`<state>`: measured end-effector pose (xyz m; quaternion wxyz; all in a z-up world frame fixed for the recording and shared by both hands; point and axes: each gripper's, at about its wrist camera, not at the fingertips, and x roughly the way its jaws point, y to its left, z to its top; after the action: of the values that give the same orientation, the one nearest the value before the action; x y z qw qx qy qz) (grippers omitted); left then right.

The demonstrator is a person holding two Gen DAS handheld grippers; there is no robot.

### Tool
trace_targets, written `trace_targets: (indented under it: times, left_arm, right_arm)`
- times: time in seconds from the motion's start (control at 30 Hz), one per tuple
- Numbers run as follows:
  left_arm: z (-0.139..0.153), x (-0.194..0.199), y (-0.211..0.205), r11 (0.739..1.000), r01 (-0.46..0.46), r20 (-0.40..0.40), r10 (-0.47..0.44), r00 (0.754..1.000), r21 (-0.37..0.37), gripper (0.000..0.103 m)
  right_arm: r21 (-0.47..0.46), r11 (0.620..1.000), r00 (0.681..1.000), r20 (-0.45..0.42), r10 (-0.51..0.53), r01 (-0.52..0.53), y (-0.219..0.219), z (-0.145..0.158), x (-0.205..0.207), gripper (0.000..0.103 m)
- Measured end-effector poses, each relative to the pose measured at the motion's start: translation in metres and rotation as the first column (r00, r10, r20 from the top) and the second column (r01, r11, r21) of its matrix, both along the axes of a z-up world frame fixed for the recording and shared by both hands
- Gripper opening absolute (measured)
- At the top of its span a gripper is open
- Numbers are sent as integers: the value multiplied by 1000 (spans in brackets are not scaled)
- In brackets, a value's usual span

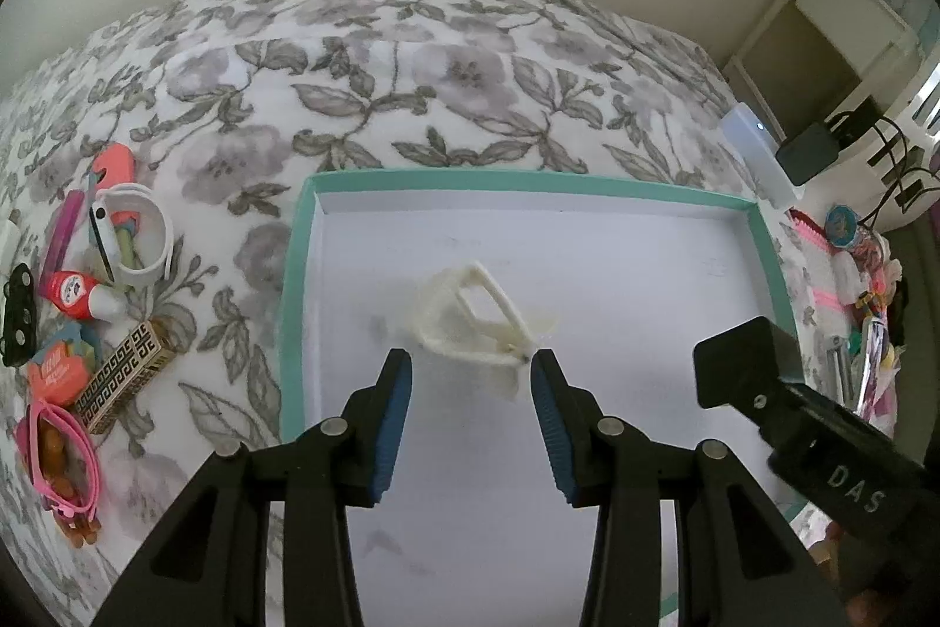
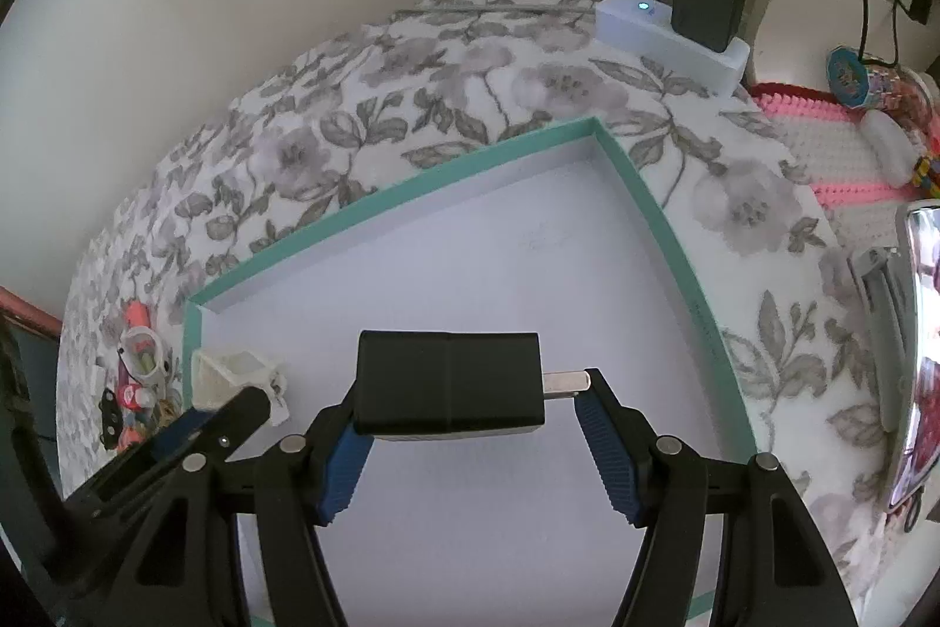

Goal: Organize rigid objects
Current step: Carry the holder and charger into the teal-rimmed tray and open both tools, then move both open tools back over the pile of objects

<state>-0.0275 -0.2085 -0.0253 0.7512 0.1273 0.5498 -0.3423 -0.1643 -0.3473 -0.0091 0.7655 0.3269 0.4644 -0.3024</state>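
A shallow white tray with a teal rim (image 1: 292, 309) (image 2: 675, 239) lies on a floral cloth. A cream plastic clip (image 1: 470, 315) (image 2: 226, 374) rests on the tray floor. My left gripper (image 1: 470, 362) (image 2: 252, 403) is just in front of it, open. The clip's tail touches the right fingertip, and nothing is pressed between the pads. My right gripper (image 2: 476, 386) (image 1: 822, 427) is shut on a black plug adapter (image 2: 449, 380) (image 1: 743, 362). One pad is on the adapter's body, the other on its metal prongs (image 2: 564, 383). It holds the adapter over the tray's right part.
Left of the tray lie a white watch band (image 1: 138, 239), a red bottle (image 1: 73, 295), a patterned box (image 1: 126, 374) and pink goggles (image 1: 59, 456). To the right are a white power strip (image 2: 670, 33), a pink brick plate (image 2: 822, 145) and small trinkets.
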Motion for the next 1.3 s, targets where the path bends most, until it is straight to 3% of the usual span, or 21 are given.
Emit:
trace_targets:
  times: [0.1, 0.2, 0.73, 0.8, 0.87, 1.03, 1.13, 1.3]
  left_arm:
    - [4, -2, 1, 1000, 11, 14, -11, 1000, -4, 47]
    - [11, -4, 4, 1000, 15, 33, -15, 999, -11, 56]
    - [29, 2, 36, 1000, -31, 121, 31, 992, 0, 58]
    - [29, 2, 41, 999, -37, 134, 36, 990, 2, 64]
    - [31, 2, 46, 999, -51, 147, 51, 988, -4, 83]
    - [38, 6, 65, 994, -101, 188, 105, 977, -27, 85]
    - [41, 10, 77, 990, -133, 195, 139, 971, -44, 98]
    - [46, 11, 92, 987, -155, 234, 162, 959, -48, 99]
  right_arm:
    - [4, 1000, 1000, -5, 8, -8, 2, -1, 1, 69]
    - [-5, 1000, 1000, -9, 16, -16, 5, -1, 2, 70]
    - [-40, 999, 999, -7, 33, -33, 20, 8, -5, 76]
    - [-48, 998, 999, -10, 35, -36, 22, 9, -7, 76]
    - [-57, 998, 999, -17, 39, -40, 26, 10, -8, 77]
    - [-90, 995, 999, -16, 51, -53, 35, 16, -14, 80]
    - [-105, 993, 998, -15, 56, -57, 42, 18, -17, 90]
    - [-119, 990, 997, -22, 72, -74, 54, 20, -16, 92]
